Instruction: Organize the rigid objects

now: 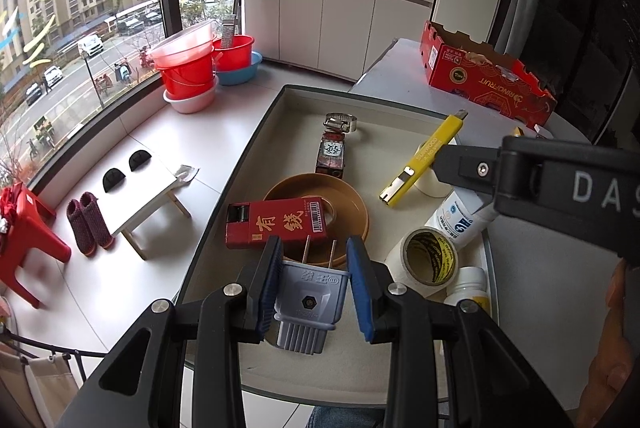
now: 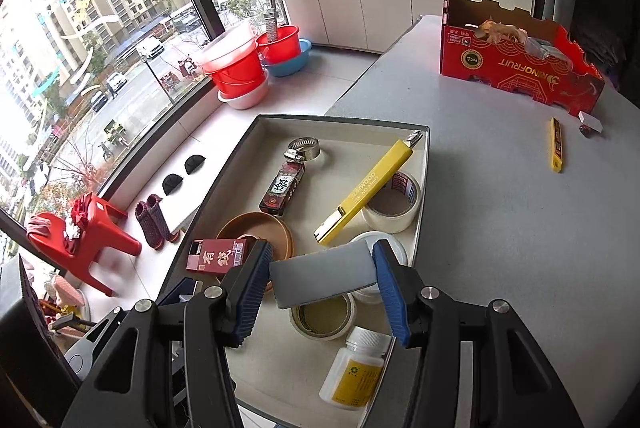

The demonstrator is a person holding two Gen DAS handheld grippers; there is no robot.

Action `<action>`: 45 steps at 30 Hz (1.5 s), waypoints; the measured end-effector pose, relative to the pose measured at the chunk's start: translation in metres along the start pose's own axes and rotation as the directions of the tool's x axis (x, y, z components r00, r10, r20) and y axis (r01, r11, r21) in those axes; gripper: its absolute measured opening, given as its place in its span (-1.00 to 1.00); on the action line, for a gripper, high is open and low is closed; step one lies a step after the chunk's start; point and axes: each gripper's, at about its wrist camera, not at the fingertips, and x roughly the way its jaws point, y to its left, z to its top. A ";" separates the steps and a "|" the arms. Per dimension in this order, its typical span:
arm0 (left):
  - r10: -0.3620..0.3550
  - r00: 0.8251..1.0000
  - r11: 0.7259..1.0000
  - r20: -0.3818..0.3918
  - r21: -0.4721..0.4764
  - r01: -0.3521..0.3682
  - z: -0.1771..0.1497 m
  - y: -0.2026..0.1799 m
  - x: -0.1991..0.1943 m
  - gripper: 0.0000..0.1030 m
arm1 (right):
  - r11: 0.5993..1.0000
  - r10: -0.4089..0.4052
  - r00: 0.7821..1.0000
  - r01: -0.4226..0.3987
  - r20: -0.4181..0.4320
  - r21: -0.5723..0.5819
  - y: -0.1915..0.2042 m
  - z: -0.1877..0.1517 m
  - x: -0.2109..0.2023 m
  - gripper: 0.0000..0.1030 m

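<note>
Left gripper is clamped on a grey plug: both blue pads press its flat sides, the two prongs point away from the camera, and the plug hangs above the near end of the tray. Right gripper is clamped on a flat grey block, held by its two short ends and tilted slightly, also above the near end of the tray.

Positions relative to the tray:
- Inside, near the middle: a brown dish with a red box lying partly over it.
- Inside, towards the far end: a small dark box and, just beyond it, a metal hose clamp.
- Inside, along the right side: a yellow utility knife leaning on a roll of clear tape, a second tape roll and two white bottles.
- Outside, on the table to the right: a second yellow knife and, further off, a red carton.

Procedure for the step in hand, judged to be placement of both held items:
1. Choose a bare patch of tray floor; the near left corner looks freest.
2. Lower each item until it rests flat before releasing the pads.
3. Keep the plug prongs clear of the red box and the dish.
4. Keep the block clear of the tape roll and bottle directly beneath it.
5. Release one gripper at a time to avoid collision between them.
</note>
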 end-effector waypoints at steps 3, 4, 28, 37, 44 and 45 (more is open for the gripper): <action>0.004 1.000 1.000 -0.008 -0.003 -0.004 0.001 0.000 0.004 -0.31 | 1.000 0.001 1.000 -0.001 -0.004 -0.003 0.002 0.004 0.005 0.03; 0.006 1.000 1.000 -0.010 -0.003 -0.006 0.001 0.000 0.006 -0.31 | 1.000 0.002 1.000 -0.002 -0.004 -0.003 0.003 0.004 0.006 0.03; -0.012 1.000 0.998 0.013 -0.062 0.013 0.002 0.007 0.008 1.00 | 0.976 -0.046 0.997 0.059 0.064 -0.212 0.032 0.005 0.016 0.81; 0.024 0.999 0.996 0.028 -0.083 -0.021 -0.001 0.011 -0.012 1.00 | 0.989 -0.023 0.992 0.040 0.122 -0.141 0.010 -0.017 -0.030 0.81; 0.038 0.994 0.997 0.101 -0.077 -0.030 -0.018 0.008 -0.046 1.00 | 1.000 -0.017 0.993 0.018 0.114 -0.005 -0.004 -0.051 -0.049 1.00; 0.066 0.993 0.996 0.094 -0.063 -0.060 -0.021 0.006 -0.049 1.00 | 1.000 -0.025 0.993 0.024 0.115 0.010 -0.004 -0.056 -0.050 1.00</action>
